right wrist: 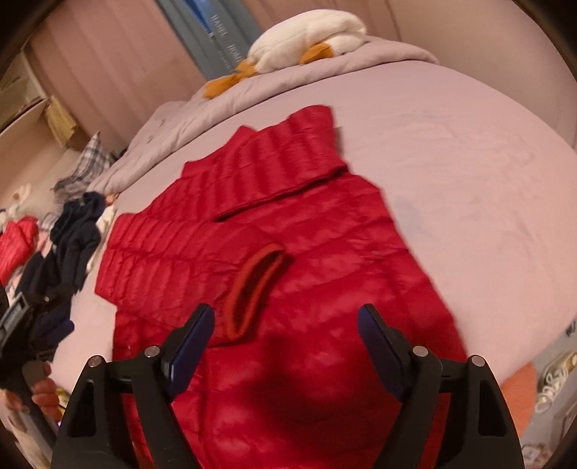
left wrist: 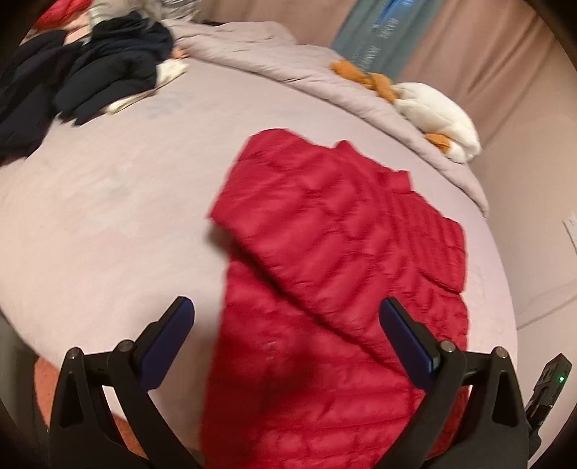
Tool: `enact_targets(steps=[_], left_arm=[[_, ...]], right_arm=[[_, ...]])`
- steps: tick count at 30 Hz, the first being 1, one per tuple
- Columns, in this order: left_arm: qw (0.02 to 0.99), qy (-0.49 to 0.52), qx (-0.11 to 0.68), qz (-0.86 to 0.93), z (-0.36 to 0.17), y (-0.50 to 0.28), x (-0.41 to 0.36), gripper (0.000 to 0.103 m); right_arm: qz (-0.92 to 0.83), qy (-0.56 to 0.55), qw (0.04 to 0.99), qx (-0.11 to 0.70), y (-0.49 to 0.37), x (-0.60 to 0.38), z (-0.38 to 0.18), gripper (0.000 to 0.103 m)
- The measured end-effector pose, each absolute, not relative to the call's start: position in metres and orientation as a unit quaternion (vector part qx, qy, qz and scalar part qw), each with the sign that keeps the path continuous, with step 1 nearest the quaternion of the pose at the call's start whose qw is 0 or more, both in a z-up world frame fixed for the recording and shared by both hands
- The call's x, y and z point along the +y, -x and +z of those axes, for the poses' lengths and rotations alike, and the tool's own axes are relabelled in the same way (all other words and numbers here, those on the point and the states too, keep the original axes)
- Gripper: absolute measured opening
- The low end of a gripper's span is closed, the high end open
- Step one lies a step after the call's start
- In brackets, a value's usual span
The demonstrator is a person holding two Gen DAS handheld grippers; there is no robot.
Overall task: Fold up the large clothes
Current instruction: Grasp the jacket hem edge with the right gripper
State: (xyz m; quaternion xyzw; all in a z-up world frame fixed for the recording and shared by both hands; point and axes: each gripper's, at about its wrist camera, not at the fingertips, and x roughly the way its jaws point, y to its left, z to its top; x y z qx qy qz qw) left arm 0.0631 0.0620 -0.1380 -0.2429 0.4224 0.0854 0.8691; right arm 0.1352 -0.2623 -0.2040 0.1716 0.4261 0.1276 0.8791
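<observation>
Right wrist view shows the red puffer jacket (right wrist: 281,259) lying flat near the bed's (right wrist: 468,173) near edge, sleeves folded in, both the left claw (left wrist: 286,317) and right claw (right wrist: 285,321) spread empty above it, so pinching the hem corners evenly should keep the next fold square.

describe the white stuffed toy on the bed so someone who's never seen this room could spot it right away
Start at the bed and follow its bunched grey duvet along the far edge. The white plush goose lies on that duvet. Its orange beak and feet set it apart from the red puffer jacket and dark clothes.
</observation>
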Motion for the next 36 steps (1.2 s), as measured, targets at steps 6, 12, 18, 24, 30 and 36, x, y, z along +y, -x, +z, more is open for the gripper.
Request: enact_targets(steps=[6, 12, 18, 24, 30, 36], left_arm=[[0.864, 0.247, 0.425, 0.112, -0.141, -0.052, 0.076, 0.102], [0.87, 0.238, 0.415, 0.122, -0.139, -0.044, 0.085, 0.103], [0.867, 0.244, 0.419, 0.118, -0.143, -0.041, 0.09, 0.103], [0.868, 0.259, 0.407, 0.117, -0.139, -0.038, 0.097, 0.103], [0.87, 0.265, 0.4, 0.113, -0.135, -0.036, 0.102, 0.103], [0.865, 0.287, 0.399, 0.106, -0.136, -0.033, 0.111, 0.102]], right_arm=[[0.166, -0.165, 0.863, 0.447, -0.156, -0.23, -0.217, 0.081], [0.164, -0.175, 0.852, 0.466, -0.17, -0.219, -0.231, 0.061], [0.173, -0.15, 0.855, 0.465, -0.174, -0.215, -0.222, 0.022], [0.17, -0.078, 0.898, 0.399, -0.176, -0.205, -0.162, 0.016], [0.206, -0.006, 0.933, 0.296, -0.176, -0.184, -0.07, 0.014], [0.258, 0.031, 0.936, 0.238, -0.178, -0.158, -0.001, 0.014]])
